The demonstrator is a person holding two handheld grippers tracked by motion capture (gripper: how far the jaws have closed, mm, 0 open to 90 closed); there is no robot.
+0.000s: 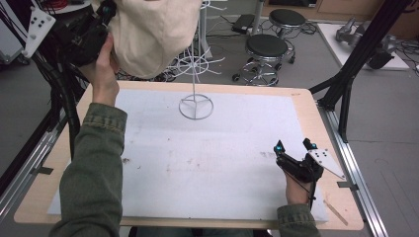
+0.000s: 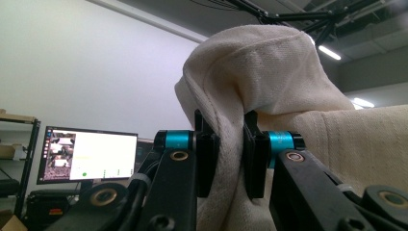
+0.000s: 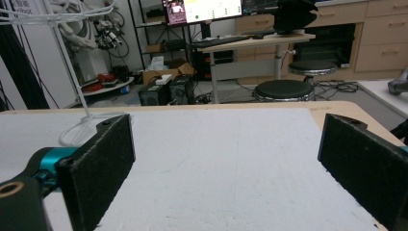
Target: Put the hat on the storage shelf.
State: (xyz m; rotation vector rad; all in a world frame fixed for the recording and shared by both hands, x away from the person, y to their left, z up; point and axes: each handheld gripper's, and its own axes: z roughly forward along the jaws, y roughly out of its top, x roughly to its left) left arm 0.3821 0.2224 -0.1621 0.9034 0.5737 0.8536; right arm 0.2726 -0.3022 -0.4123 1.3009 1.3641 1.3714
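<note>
Above the far left corner of the tabletop, the left hand-held gripper has its jaws clamped on a fold of a cream cloth bag, held high beside the white wire stand, probably so that the fabric can be hung over the stand's arms. Near the right front edge, the right hand-held gripper rests low with its jaws wide apart and nothing between them, seemingly kept clear until needed. A white mat covers the wooden surface, and the room behind holds black stools, monitors and cabling.
</note>
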